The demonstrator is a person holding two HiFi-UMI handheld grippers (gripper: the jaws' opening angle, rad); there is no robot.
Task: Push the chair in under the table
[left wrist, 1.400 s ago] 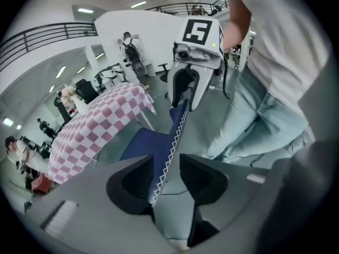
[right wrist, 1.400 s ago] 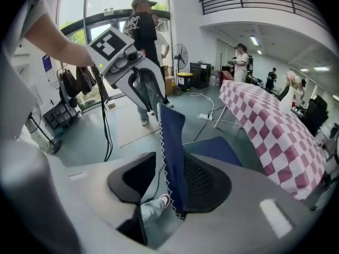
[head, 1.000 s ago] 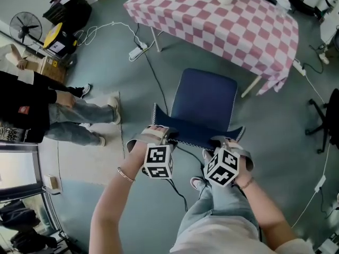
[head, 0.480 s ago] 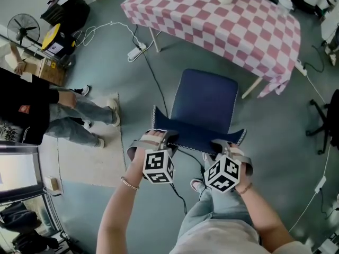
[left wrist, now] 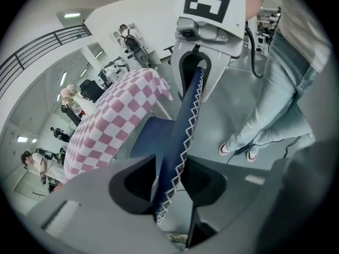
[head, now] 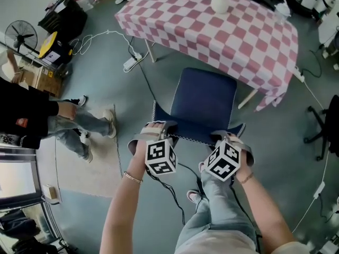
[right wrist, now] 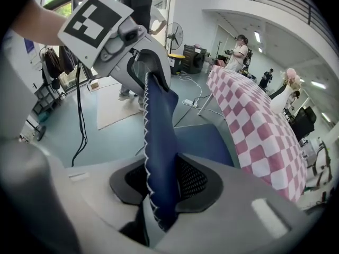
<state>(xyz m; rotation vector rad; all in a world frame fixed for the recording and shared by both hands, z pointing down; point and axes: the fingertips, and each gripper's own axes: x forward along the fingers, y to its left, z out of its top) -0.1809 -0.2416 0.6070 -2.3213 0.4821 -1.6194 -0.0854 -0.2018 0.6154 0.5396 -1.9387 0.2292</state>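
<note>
Grey floor (head: 122, 94) is being crossed: at left, the left gripper (head: 157, 133) is opening its jaws on the dark blue padded chair's (head: 204, 102) backrest edge (left wrist: 188, 115). At right, the right gripper (head: 228, 142) is closing on that edge. The seat is not yet under the pink-checked table (head: 212, 25), though it has been brought nearer than a second ago.

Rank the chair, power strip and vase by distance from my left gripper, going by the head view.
1. Chair: its backrest is between the left gripper's opening jaws.
2. Power strip: up-left, beside the table.
3. Vase: on the table's far side.
</note>
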